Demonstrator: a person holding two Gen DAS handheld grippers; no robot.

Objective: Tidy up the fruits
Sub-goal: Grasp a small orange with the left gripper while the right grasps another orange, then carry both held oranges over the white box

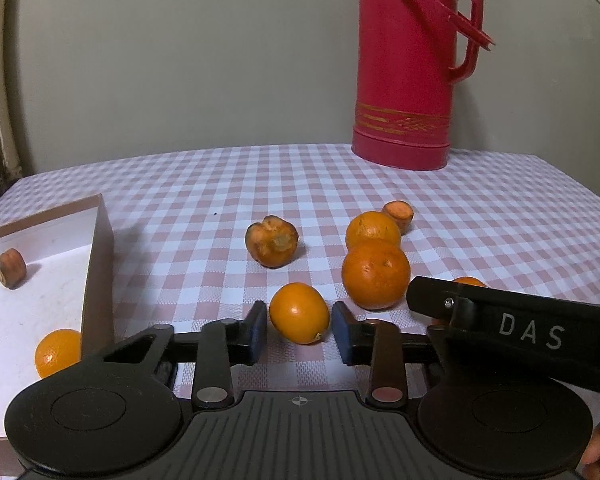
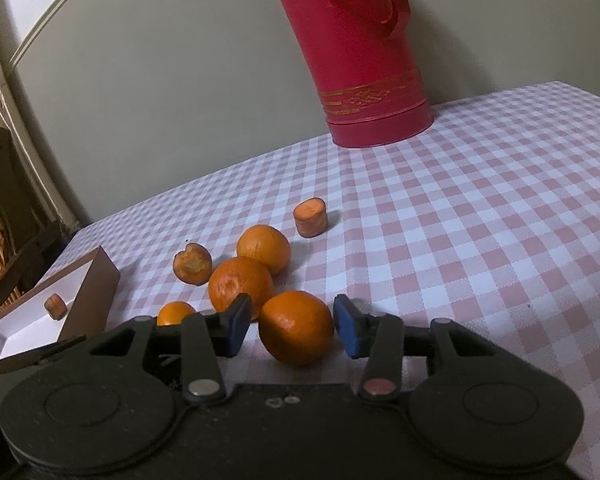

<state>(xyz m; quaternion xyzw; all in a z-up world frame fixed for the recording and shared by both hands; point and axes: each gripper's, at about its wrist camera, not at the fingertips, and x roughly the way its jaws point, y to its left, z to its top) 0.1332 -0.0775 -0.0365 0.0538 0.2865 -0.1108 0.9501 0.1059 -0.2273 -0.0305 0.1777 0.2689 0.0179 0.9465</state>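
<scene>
The box [image 1: 96, 264] at the left bench [image 1: 500, 208] edge holds 1 orange [image 1: 56, 352] near and 1 carrot piece [image 1: 10, 268] farther in. The left gripper [image 1: 299, 330] has a small orange [image 1: 299, 312] between its jaws, slim gaps either side, not clenched. The right gripper [image 2: 292, 326] brackets a bigger orange [image 2: 296, 326]; contact unclear. Beyond lie 2 oranges [image 1: 374, 274] and 2 carrot pieces [image 1: 272, 242]. Far right, open cloth; a red flask [image 1: 404, 64] at the far edge.
</scene>
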